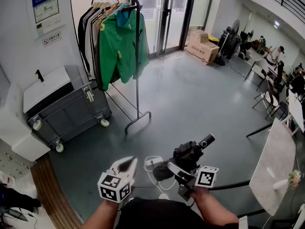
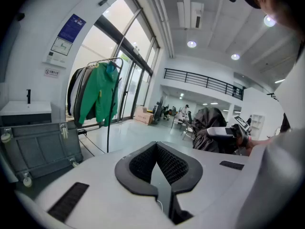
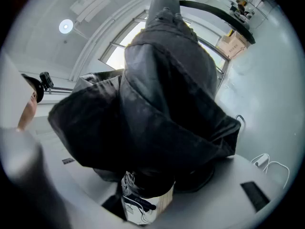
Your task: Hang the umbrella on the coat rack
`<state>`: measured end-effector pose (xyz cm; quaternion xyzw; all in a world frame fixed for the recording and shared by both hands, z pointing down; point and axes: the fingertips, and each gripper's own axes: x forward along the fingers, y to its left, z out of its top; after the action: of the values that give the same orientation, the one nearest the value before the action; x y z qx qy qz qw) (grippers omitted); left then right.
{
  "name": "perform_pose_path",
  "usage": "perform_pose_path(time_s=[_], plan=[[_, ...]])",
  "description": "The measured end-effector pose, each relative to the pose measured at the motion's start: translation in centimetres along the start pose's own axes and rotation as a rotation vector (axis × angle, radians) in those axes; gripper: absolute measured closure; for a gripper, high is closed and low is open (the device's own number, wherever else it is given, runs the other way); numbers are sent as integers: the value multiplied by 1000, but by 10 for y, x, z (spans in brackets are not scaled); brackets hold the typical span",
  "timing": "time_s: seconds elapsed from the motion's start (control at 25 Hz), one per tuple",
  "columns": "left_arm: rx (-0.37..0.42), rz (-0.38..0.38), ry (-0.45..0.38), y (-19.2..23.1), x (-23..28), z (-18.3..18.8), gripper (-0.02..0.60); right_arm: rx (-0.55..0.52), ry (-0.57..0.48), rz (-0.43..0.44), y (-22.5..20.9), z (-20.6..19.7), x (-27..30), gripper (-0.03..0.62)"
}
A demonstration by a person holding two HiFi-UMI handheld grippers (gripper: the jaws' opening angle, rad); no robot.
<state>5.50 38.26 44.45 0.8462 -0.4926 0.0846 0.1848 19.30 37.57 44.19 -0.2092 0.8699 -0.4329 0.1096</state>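
Across the grey floor (image 1: pixel 205 94) we see the coat rack (image 1: pixel 137 56) standing far ahead, hung with a green jacket (image 1: pixel 119 46) and darker coats (image 1: pixel 88 32). Well apart from it, low and close to us, is the umbrella (image 1: pixel 187 155): a folded black one, its cloth bunched loose and crumpled, with a cream end (image 3: pixel 143 205) marked in black lines. Our right tongs (image 1: pixel 175 170) clamp it at that end, held about level. Our left tongs (image 1: pixel 133 160) are closed and empty.

Floor (image 1: pixel 200 99): grey, glossy.
Coat rack (image 1: pixel 137 61): stands on its curved base.
Wheeled cart (image 1: pixel 71 113): left of the rack.
Cardboard boxes (image 1: pixel 202 46): far, by glass doors.
White cable (image 1: pixel 153 163): looped, nearest.
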Motion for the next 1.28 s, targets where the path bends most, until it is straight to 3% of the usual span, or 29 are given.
perform_pose_path(time_s=[0.56,0.76,1.0,1.28], plan=[[-2,23,-2,-14,6,-3,566,-6,6,-3,-6,6,-16,355],[-88,32,-12,-16,10,-7,565,-24,-33,64,-5,22,-29,353],[-81,79,1,-24,22,-15,565,-169,77,-24,-30,21,-45,353],[-87,126,-12,-49,45,-18,565,-176,152,-4,-54,23,-69,355]])
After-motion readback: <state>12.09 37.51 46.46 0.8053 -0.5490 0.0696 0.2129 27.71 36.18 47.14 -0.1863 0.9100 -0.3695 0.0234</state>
